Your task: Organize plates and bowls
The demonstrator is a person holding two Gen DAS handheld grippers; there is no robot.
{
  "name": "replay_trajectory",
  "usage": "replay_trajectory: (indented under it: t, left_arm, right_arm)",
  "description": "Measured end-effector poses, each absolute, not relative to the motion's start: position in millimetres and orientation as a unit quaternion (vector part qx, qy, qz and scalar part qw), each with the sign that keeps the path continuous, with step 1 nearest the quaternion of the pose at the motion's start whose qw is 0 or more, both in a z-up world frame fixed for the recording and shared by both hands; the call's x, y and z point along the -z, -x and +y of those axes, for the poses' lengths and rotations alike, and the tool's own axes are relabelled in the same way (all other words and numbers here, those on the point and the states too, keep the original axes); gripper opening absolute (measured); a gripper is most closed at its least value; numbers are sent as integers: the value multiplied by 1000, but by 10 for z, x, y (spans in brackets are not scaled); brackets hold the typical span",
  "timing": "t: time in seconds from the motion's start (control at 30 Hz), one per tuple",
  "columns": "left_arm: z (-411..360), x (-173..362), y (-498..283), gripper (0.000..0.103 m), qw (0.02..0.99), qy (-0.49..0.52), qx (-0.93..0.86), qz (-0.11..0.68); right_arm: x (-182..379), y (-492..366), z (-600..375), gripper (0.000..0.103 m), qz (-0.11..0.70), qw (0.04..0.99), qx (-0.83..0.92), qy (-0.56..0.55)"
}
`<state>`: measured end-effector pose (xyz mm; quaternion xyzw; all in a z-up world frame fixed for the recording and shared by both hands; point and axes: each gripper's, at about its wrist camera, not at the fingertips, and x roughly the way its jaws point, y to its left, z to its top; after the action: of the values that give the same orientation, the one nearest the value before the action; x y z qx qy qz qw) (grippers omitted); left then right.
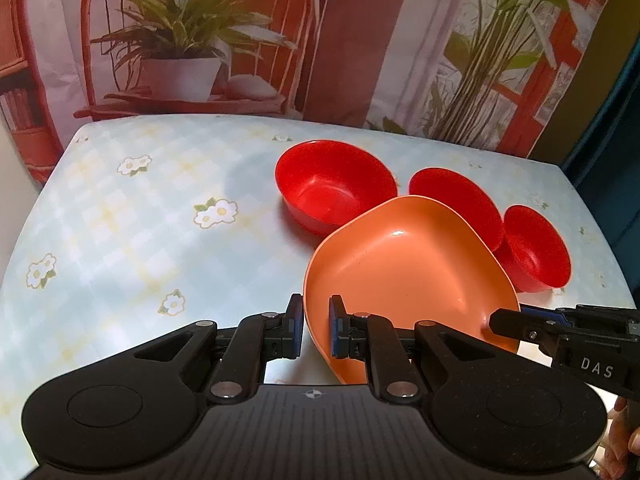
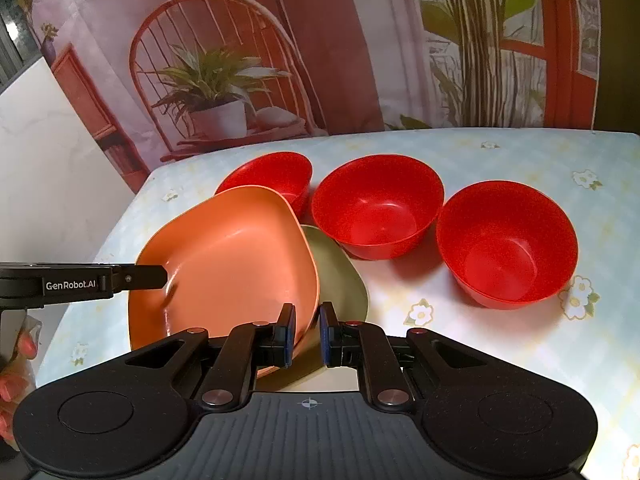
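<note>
The right gripper [image 2: 307,330] pinches the near edge of the orange plate [image 2: 224,264]; one jaw is inside the plate, the other outside. A green plate [image 2: 340,276] lies under it, just past the jaws. Three red bowls [image 2: 380,212] sit farther off. The left gripper [image 2: 148,276] reaches onto the plate's far side

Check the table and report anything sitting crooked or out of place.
The orange plate is tilted, not flat: both grippers, left gripper and right gripper, pinch its rim, and it overlaps a green plate. The three red bowls stand upright and unstacked. Nothing is spilled or broken.
</note>
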<state>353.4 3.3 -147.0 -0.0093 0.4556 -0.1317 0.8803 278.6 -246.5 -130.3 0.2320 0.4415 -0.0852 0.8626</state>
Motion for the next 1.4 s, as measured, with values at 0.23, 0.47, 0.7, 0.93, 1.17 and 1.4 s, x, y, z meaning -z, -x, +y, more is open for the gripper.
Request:
replay_trajectory:
  t: [0.23, 0.47, 0.7, 0.93, 1.17, 1.4]
  left_arm:
    - [-50, 1610, -3602, 14, 869, 0, 125, 479]
    - [-105, 1674, -3700, 14, 864, 3, 120, 488]
    - [-151, 1751, -3721, 14, 862, -3, 117, 494]
    - [-152, 1766, -3729, 15, 864, -6, 111, 491]
    - [-108, 1792, -3720, 16, 865, 1, 105, 490]
    - [-45, 1777, -3760, 19, 870, 22, 91, 484]
  right_arm:
    - [1450, -2848, -2489, 13, 458, 853, 87, -234]
    - [1510, -2940, -2548, 12, 468, 849, 91, -229]
    - [1540, -3008, -2570, 12, 472, 852, 95, -206]
    - [1546, -2997, -2560, 16, 471, 855, 98, -193]
    - [1539, -2953, -2585, 21, 468, 856, 108, -190]
    - [1556, -2998, -2626, 21, 461, 861, 115, -181]
